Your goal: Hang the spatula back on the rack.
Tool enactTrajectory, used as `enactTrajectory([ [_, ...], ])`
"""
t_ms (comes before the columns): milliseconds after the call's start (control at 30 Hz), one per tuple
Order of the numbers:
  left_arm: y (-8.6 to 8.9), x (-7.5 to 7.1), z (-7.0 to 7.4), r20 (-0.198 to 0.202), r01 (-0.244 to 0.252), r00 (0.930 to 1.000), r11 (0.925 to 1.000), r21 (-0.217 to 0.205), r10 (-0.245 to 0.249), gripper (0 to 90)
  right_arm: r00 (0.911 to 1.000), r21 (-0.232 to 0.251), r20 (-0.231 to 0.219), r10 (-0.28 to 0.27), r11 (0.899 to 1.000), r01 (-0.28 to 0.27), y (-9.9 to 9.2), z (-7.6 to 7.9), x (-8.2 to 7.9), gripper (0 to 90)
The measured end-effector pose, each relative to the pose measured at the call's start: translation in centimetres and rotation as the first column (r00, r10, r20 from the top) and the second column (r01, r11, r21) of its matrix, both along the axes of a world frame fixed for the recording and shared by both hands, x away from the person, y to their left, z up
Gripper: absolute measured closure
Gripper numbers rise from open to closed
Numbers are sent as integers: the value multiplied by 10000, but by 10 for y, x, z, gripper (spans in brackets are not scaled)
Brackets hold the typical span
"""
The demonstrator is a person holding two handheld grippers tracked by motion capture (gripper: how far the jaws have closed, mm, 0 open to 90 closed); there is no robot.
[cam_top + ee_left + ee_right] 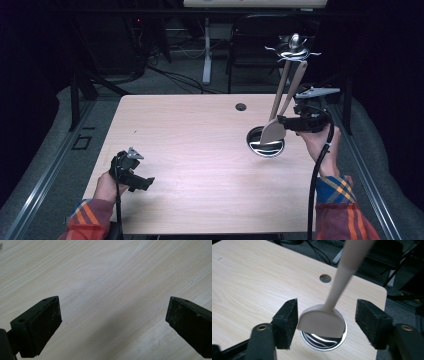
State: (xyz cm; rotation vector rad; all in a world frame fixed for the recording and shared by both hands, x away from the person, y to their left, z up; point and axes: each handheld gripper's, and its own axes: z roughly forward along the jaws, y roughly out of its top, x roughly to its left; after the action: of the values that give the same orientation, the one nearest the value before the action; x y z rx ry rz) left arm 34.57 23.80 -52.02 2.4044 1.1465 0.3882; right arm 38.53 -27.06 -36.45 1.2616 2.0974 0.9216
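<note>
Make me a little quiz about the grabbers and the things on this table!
1. True or false: the left gripper is holding a spoon.
2. What sits between the open jaws of the right gripper? A) the head of a beige spatula B) a fork C) nothing
3. Fill in: the shiny metal bowl under the spatula stands on a light ____ table.

Key:
1. False. Its jaws are wide apart over bare table.
2. A. The beige spatula has its head between the pads.
3. Wooden.
</note>
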Motion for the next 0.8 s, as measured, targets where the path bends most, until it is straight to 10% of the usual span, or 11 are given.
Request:
enactTrajectory([
  [433,-1,0,0,56,48,10000,10000,10,-48,1,9929,-622,-1142,332,9972,-405,14,-35,-8,129],
  [800,-2,0,0,54,100,9999,9999,62,-100,1,9621,-1293,-2574,903,9835,-1268,32,-79,-15,50],
])
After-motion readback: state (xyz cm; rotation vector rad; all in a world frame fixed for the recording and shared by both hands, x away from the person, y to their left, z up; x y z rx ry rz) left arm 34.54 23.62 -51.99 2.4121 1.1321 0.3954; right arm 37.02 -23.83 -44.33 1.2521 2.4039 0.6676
